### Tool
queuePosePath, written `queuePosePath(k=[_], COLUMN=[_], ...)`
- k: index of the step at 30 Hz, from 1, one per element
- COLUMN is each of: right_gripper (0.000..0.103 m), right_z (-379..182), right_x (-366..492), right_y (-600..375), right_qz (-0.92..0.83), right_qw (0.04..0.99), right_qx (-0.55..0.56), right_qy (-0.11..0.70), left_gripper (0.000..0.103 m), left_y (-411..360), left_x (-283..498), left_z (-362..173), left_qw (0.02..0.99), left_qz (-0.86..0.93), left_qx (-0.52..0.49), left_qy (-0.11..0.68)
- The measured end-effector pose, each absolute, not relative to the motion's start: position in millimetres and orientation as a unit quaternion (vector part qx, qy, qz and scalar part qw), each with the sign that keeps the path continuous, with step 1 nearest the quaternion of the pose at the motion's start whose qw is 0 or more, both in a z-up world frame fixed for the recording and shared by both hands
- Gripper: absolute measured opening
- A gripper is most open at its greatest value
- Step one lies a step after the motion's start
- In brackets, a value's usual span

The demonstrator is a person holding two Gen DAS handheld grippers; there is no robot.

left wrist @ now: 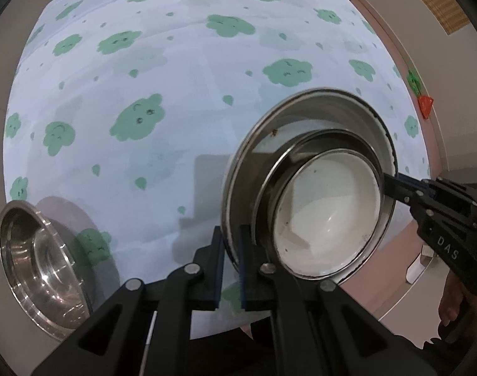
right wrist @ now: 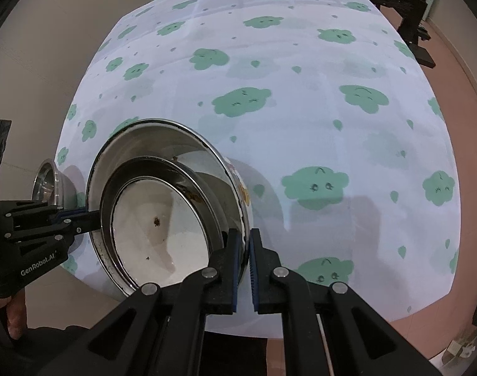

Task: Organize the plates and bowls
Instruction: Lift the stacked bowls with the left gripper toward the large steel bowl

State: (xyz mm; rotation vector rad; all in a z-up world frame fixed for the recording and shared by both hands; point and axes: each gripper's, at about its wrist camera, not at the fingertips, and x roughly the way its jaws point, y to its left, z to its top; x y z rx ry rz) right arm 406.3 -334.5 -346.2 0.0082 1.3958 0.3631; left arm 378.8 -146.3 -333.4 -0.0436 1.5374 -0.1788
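2 grippers pinch opposite rims of the nested bowl stack (left wrist: 307, 185) at table's edge: left gripper (left wrist: 230, 250) at 7 o'clock, right gripper (right wrist: 243, 250) at 5 — uneven lifting could tip the loose inner bowls out.

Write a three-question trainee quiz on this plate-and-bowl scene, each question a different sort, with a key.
1. True or false: both grippers grip the rim of the large steel bowl.
2. Multiple choice: the white-lined bowl sits (A) nested inside the large bowl, (B) alone on the tablecloth, (C) upside down.
3. Fill in: the separate steel bowl lies nearer the ____ gripper.

Key: 1 true, by the left gripper and right gripper; 2 A; 3 left.
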Motion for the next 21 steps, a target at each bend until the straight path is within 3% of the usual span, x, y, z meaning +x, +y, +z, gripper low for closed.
queuePosePath(k=[21], right_gripper=[0.008], right_z=[-320], right_x=[413], right_y=[-263], right_qz=[0.230], right_qw=[0.743], right_qx=[-0.046], right_qy=[0.627], left_gripper=[0.003], left_y=[-80], left_x=[358], left_z=[-307], left_qw=[0.739], left_qz=[-0.018], left_qx=[-0.057], left_qy=[0.671])
